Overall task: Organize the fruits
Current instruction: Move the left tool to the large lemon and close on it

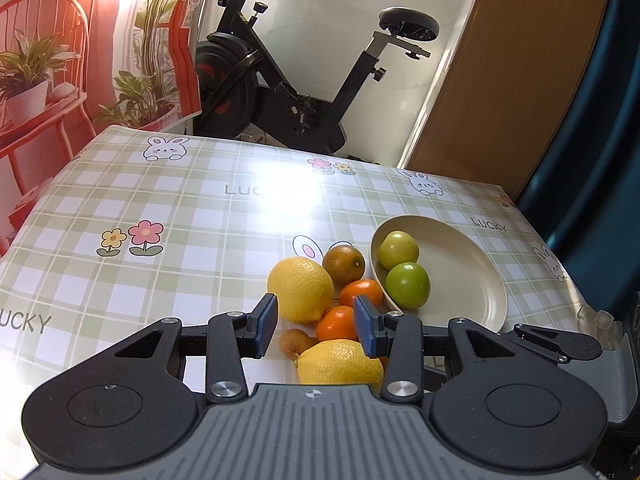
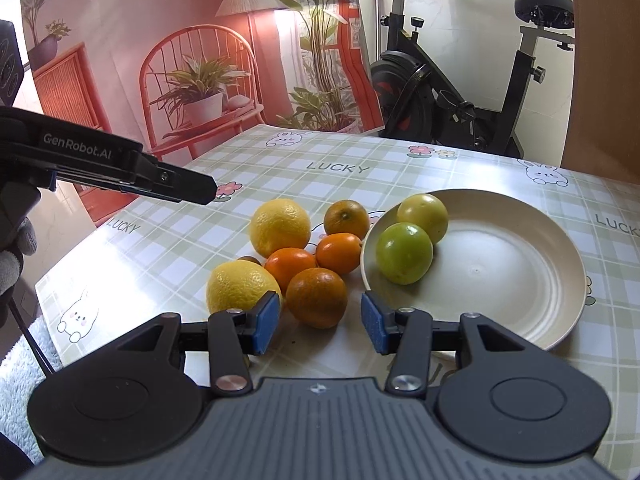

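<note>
The fruits lie in one cluster on the table [image 2: 192, 184], just left of the plate [image 2: 520, 288].

On the plate:
- Two green fruits sit at its left rim, touching each other. The greener one [image 2: 404, 253] is nearer the camera in the right wrist view; the yellower one [image 2: 424, 216] is behind it.

On the tablecloth, beside the plate:
- A far lemon [image 2: 280, 226] lies at the back left of the cluster.
- A near lemon [image 2: 240, 286] lies at the front left.
- A dull orange [image 2: 346, 218] lies at the back, next to the plate rim.
- Two bright oranges [image 2: 339, 253] [image 2: 290, 266] lie in the middle, side by side.
- A larger orange [image 2: 316, 297] lies at the front.
- A small brown fruit [image 1: 292, 342] lies behind the near lemon, mostly hidden in the right wrist view.

Grippers:
- The right gripper [image 2: 319, 322] hangs over the near edge of the cluster. Its blue pads [image 2: 266, 318] stand a moderate gap apart and grip nothing; the larger orange shows just beyond the gap.
- The left gripper [image 1: 316, 326] hangs over the cluster from the left side. Its pads [image 1: 267, 322] also stand a moderate gap apart, with nothing between them. In the right wrist view it reaches in from the left edge, above the table, held by a gloved hand [image 2: 14, 252].

Surroundings: an exercise bike [image 2: 460, 80] stands beyond the table.
</note>
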A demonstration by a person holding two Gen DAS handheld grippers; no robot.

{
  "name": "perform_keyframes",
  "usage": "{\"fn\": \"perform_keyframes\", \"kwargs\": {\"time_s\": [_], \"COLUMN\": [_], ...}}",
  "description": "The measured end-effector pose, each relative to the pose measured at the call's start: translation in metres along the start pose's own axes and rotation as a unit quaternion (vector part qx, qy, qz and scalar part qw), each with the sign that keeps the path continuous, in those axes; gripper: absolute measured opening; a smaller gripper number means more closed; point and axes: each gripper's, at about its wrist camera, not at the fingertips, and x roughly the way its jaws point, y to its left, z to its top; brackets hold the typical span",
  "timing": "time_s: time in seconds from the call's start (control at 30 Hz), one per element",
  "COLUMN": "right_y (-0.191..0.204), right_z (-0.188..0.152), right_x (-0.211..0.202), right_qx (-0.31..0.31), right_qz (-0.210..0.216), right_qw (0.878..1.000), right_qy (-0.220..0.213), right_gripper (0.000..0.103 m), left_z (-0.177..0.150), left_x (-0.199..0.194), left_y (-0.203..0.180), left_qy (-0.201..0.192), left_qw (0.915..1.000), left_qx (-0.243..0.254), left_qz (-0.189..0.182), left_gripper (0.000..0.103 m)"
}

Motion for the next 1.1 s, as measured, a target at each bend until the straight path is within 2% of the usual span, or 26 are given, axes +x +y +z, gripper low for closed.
{"fn": "perform_keyframes", "kwargs": {"time_s": [0.3,0.5,0.63,0.8,0.9,1.0,1.1], "right_y": [0.019,0.031,0.034,0.035,0.036,0.036,0.036], "right_z": [-0.001,-0.001,-0.002,-0.001,-0.002,-0.002,-0.002], "right_x": [0.007,0.013,0.015,0.019,0.022,0.025,0.027], "right_qx": [-0.027,-0.049,-0.054,-0.053,-0.052,-0.052,-0.054], "right_qz": [0.023,0.032,0.035,0.037,0.037,0.038,0.037], "right_qw": [0.999,0.998,0.997,0.997,0.997,0.997,0.997], "right_qy": [0.018,0.028,0.033,0.037,0.043,0.047,0.049], "right_gripper": [0.049,0.049,0.049,0.049,0.049,0.049,0.049], "left_z": [-0.009,-0.013,-0.017,-0.024,-0.023,-0.023,-0.026], "left_x": [0.0,-0.004,-0.007,-0.014,-0.009,0.0,0.0], "left_y": [0.004,0.014,0.012,0.011,0.011,0.01,0.012], "left_qy": [0.005,-0.029,-0.046,-0.089,-0.07,-0.033,-0.033], "left_qw": [0.9997,0.9995,0.9987,0.9953,0.9967,0.9988,0.9988], "left_qx": [0.013,-0.014,0.013,0.034,0.033,0.036,0.035], "left_qz": [-0.018,0.006,0.017,-0.019,-0.024,-0.005,0.001], "left_gripper": [0.044,0.044,0.044,0.044,0.044,0.044,0.044]}}
